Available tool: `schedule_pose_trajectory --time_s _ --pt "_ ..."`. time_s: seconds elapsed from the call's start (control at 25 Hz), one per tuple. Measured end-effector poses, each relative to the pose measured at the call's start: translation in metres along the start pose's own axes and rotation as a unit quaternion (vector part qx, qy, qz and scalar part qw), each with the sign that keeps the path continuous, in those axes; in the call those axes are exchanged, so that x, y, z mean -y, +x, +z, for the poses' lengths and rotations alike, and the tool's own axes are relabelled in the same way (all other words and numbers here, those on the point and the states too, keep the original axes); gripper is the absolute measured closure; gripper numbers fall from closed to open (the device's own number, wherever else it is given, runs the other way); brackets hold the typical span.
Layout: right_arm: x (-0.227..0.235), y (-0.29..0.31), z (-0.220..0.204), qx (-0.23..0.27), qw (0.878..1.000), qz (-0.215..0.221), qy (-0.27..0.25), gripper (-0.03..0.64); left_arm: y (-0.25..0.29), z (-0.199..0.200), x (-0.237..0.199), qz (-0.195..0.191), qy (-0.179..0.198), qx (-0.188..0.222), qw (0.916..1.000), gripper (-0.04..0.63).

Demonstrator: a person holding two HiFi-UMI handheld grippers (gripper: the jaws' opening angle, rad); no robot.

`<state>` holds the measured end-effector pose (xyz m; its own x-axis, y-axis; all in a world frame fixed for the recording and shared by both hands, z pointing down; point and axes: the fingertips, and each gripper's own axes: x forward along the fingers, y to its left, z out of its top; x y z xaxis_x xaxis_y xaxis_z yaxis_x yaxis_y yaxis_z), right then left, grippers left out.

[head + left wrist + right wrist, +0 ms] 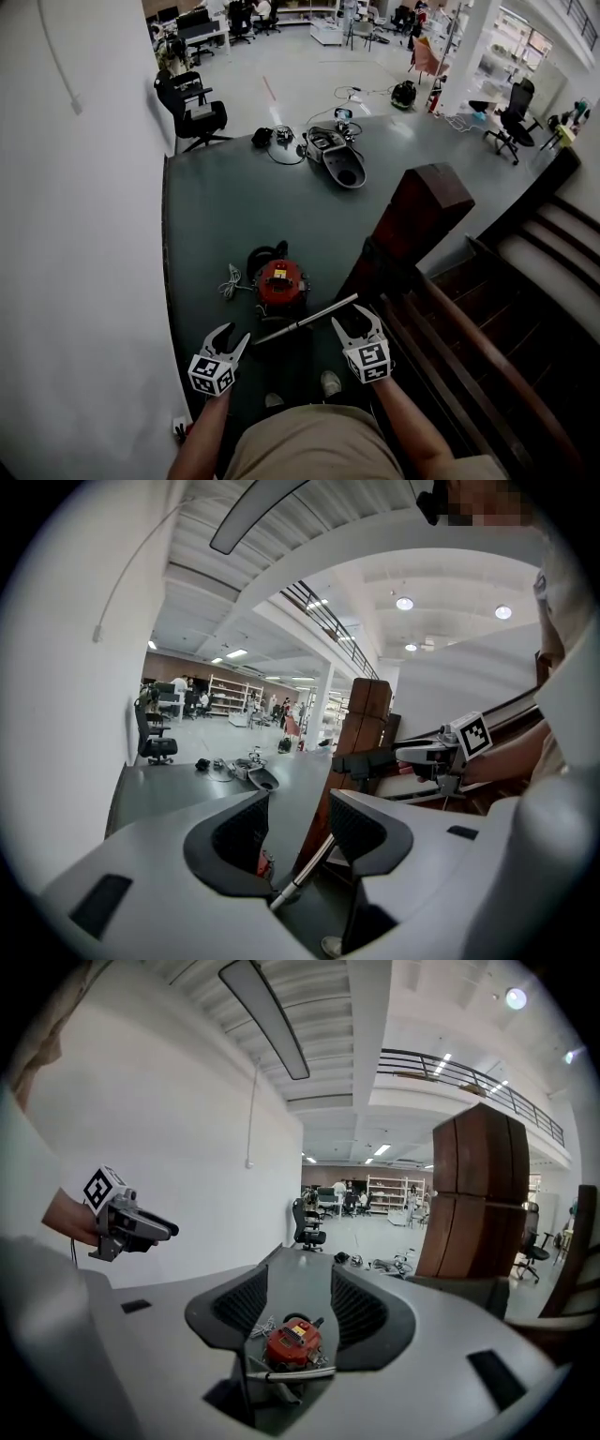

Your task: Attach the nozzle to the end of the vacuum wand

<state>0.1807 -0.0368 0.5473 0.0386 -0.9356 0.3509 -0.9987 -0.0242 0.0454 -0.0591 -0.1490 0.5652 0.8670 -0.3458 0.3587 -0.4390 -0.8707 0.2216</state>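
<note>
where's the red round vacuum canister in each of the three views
Head view: red round vacuum canister, centre, just below the middle.
Left gripper view: only a red sliver, low, left of centre.
Right gripper view: low centre.
Shared landmark: the brown wooden stair post, right of the canister in all three.
</note>
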Motion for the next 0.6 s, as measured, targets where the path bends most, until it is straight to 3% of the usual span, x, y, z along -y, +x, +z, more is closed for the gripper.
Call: schedule_pose_trajectory --time_s 0.24,0.44,0.6 --pt "0.007 -0.001 -0.005 -0.008 1.0 -0.008 0.007 0.403 0.007 -0.001 0.006 -0.007 -0.001 -0.008 0.9999 0.403" --pt "0.008 0.001 -0.027 -0.086 0.996 -0.015 -0.028 0.416 0.012 -0.003 0.011 -0.015 -0.004 -0.016 0.9998 0.404" --pt "0.017 -0.004 -0.025 -0.068 0.996 -0.045 -0.047 0.433 0.018 -0.007 0.017 -0.022 -0.001 -0.02 0.9995 0.405"
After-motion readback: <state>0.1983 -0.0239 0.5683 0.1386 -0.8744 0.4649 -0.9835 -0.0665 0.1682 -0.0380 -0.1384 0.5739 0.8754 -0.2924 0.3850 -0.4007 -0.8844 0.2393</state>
